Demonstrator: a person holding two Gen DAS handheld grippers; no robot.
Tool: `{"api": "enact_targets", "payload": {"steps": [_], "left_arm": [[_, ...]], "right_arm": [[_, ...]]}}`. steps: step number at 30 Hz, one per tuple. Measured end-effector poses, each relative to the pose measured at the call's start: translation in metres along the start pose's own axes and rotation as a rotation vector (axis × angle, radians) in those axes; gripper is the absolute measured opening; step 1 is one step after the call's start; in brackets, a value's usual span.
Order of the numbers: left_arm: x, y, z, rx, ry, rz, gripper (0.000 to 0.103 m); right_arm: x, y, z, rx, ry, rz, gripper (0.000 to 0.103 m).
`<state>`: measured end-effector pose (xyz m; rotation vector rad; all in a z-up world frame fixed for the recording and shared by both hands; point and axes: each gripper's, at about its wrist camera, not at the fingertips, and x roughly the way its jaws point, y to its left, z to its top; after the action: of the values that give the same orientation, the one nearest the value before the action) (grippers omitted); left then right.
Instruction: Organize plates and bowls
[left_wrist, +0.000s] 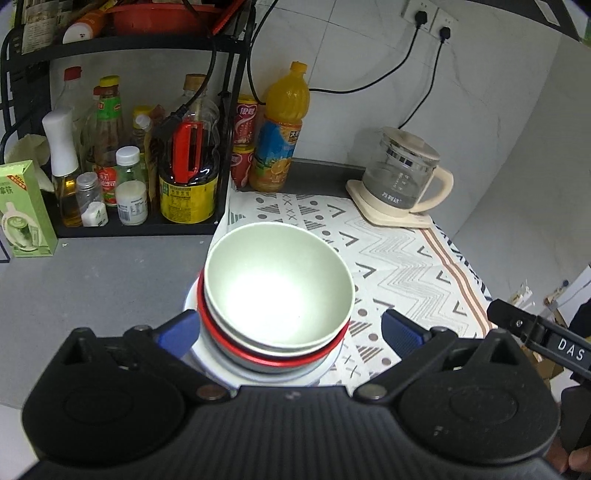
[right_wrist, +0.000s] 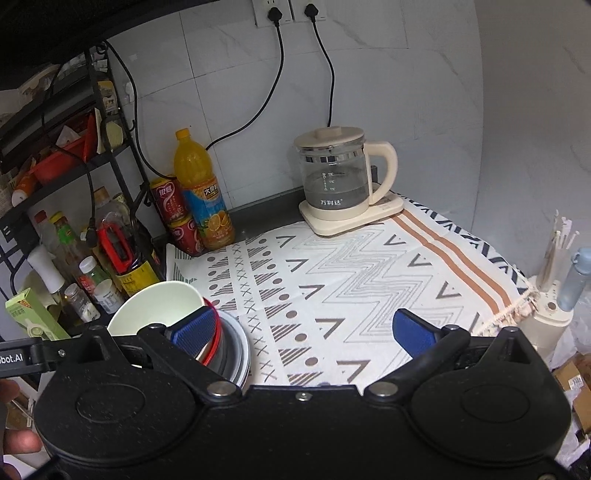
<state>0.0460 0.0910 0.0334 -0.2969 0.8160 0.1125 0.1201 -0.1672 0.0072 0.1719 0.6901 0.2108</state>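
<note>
A pale green bowl (left_wrist: 277, 284) sits on top of a stack: a white bowl under it, then a red-rimmed bowl (left_wrist: 236, 349), then a white plate (left_wrist: 207, 363) at the bottom. The stack stands at the left edge of the patterned cloth (left_wrist: 402, 266). My left gripper (left_wrist: 290, 330) is open, its blue pads either side of the stack's near side, touching nothing I can see. In the right wrist view the stack (right_wrist: 155, 306) is at lower left, partly behind the left pad. My right gripper (right_wrist: 304, 330) is open and empty over the cloth (right_wrist: 369, 266).
A black rack (left_wrist: 122, 218) with sauce bottles stands at the back left. An orange juice bottle (left_wrist: 280, 129) and red cans (left_wrist: 242, 162) stand by the wall. A glass kettle (left_wrist: 404, 177) sits at the back right. A green carton (left_wrist: 24, 210) is at the far left.
</note>
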Motion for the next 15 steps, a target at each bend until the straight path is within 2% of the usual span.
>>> {"api": "enact_targets", "payload": {"steps": [15], "left_arm": [[-0.032,0.023,-0.03,0.071,-0.004,-0.038,0.103]], "right_arm": [[-0.033,0.022,-0.042,0.013,0.003,-0.021,0.103]]}}
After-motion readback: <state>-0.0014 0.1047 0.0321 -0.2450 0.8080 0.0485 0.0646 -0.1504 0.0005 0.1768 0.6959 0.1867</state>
